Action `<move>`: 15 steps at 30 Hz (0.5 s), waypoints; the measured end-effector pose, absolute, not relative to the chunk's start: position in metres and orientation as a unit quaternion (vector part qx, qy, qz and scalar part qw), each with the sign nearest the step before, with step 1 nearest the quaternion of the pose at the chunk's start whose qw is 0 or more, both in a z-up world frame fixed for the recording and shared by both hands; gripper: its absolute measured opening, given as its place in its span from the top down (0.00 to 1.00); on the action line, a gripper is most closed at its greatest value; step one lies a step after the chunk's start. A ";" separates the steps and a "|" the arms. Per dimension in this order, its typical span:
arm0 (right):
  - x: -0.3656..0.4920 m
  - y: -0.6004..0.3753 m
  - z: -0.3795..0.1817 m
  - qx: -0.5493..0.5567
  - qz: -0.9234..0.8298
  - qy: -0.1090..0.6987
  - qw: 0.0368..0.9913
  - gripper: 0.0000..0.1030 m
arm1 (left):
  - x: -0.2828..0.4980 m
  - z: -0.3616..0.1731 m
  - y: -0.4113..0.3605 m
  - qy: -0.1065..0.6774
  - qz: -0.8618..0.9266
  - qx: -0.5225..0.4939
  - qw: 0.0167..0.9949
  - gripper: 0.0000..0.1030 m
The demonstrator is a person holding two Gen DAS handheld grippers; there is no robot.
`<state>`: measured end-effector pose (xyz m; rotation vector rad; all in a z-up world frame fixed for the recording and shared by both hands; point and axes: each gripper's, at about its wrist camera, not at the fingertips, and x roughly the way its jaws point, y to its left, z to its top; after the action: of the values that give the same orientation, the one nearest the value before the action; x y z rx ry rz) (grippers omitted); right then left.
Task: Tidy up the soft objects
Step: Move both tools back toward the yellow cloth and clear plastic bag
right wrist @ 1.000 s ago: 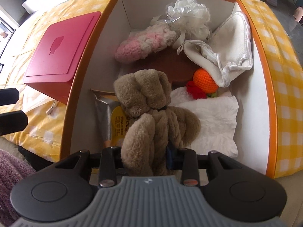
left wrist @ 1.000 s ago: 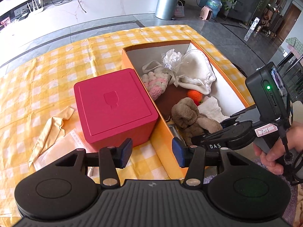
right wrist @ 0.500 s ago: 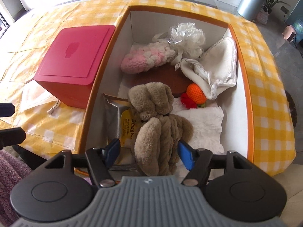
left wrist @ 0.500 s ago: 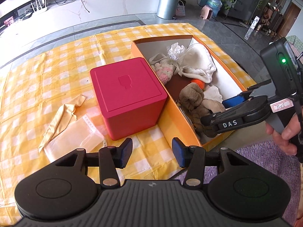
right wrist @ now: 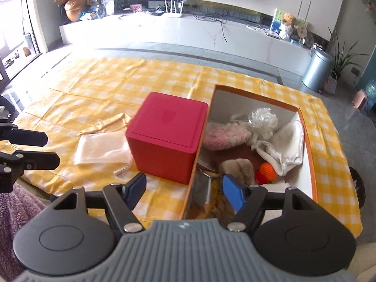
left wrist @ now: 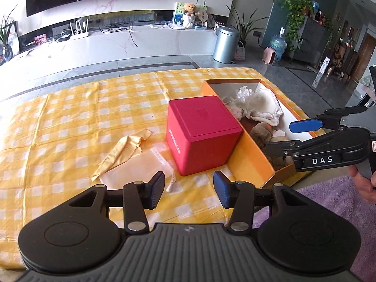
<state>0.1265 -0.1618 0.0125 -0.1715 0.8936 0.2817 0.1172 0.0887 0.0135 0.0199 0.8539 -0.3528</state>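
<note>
Worktop [left wrist: 70,117]: I see a yellow checked cloth over it, with everything set on that.
Orange box [right wrist: 307,155]: on the right side, lid off, white inside.
Soft things: all in the box. Brown plush [right wrist: 237,166] near the middle, pink knit [right wrist: 218,136] and white pouf [right wrist: 263,119] toward the far end, cream cloth [right wrist: 286,148] on the right, orange ball [right wrist: 268,171] beside the plush.
Red box [left wrist: 202,131]: shut, standing against the orange box's left wall.
Yellow cloth [left wrist: 122,150]: loose on the worktop, left of the red box, with a clear bag [left wrist: 138,166] just beside it.
Left tool [left wrist: 188,188]: I have it about half open, nothing between its pads, over the near edge of the worktop.
Right tool [right wrist: 183,188]: its jaws have just been opening and now stand wide and empty, above the near end of the orange box, clear of the plush.
</note>
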 end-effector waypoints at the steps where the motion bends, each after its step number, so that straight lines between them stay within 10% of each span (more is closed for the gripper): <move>1: 0.122 -0.154 0.012 -0.084 0.141 0.423 0.891 0.31 | 0.114 0.011 0.096 0.411 -0.165 0.011 0.897 0.45; 15: 0.111 -0.075 -0.051 -0.012 0.185 0.439 0.879 0.29 | 0.115 -0.024 0.157 0.420 -0.151 0.070 0.892 0.44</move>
<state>0.1107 -0.0747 -0.0506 -0.0249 0.9146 0.3862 0.1155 0.1567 -0.0241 0.1444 0.8706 -0.3132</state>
